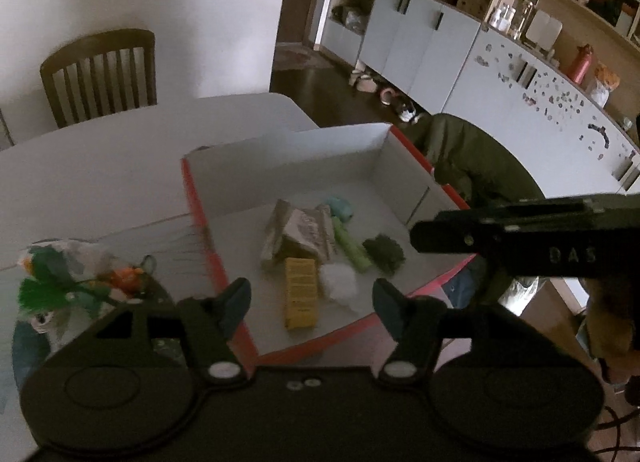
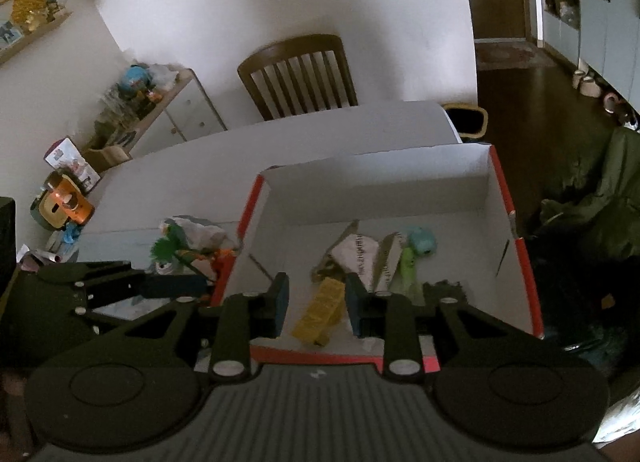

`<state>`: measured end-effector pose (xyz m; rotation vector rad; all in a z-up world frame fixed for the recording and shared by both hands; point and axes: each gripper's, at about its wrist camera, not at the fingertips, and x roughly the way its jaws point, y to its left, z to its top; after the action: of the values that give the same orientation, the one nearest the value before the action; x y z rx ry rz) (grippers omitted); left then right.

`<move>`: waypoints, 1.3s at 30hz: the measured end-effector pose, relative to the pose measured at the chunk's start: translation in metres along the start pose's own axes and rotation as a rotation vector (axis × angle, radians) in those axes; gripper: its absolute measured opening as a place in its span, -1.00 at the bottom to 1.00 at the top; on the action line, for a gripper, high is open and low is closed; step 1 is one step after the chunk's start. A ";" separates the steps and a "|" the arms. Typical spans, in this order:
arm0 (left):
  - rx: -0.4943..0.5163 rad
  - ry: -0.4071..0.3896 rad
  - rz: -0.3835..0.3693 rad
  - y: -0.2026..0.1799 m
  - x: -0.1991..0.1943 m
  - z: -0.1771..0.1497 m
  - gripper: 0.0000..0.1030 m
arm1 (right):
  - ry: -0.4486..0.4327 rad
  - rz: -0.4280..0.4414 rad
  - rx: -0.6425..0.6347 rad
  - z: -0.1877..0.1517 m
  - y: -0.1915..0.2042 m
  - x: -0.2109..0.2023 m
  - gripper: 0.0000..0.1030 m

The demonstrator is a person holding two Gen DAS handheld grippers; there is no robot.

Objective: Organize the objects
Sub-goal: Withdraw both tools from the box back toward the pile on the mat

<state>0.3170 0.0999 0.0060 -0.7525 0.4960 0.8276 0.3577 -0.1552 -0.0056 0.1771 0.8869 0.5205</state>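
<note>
The big white cardboard box with red edges (image 1: 404, 165) sits on the white bench (image 1: 100, 165). Inside the box lie a yellow flat packet (image 1: 301, 293), a brown and white paper packet (image 1: 304, 236), a light green tube (image 1: 352, 248), a white fluffy ball (image 1: 339, 280), a dark green fuzzy clump (image 1: 384, 254) and a small blue soft thing (image 1: 340, 207). So most of the job looks done. Just outside the box's left wall lies a crinkly clear bag with green and orange bits (image 1: 72, 278). That bag seems to be left to put in.

The left hand-held gripper (image 1: 310, 298) has its fingers apart and holds nothing. The right hand-held gripper (image 2: 316, 302) is the same, hanging over the box's near edge.
</note>
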 end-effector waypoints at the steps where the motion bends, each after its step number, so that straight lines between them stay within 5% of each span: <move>1: -0.003 -0.009 0.004 0.004 -0.005 -0.002 0.37 | -0.007 0.000 -0.004 -0.003 0.005 -0.001 -0.40; 7: -0.020 -0.048 0.015 0.030 -0.029 -0.012 0.47 | -0.032 0.009 0.007 -0.016 0.033 -0.006 -0.36; 11: -0.022 -0.077 0.044 0.048 -0.044 -0.021 0.58 | -0.064 0.017 0.022 -0.022 0.052 -0.008 0.05; 26: -0.023 -0.124 0.078 0.114 -0.079 -0.047 0.94 | -0.073 -0.012 0.006 -0.039 0.124 0.012 0.29; 30: -0.045 -0.125 0.089 0.136 -0.081 -0.049 0.98 | -0.083 -0.012 -0.020 -0.044 0.145 0.019 0.47; 39: -0.089 -0.146 0.146 0.192 -0.080 -0.048 0.98 | -0.050 -0.035 -0.034 -0.054 0.175 0.048 0.53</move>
<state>0.1115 0.1122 -0.0484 -0.7372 0.3880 1.0385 0.2775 0.0166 -0.0104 0.1428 0.8303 0.4965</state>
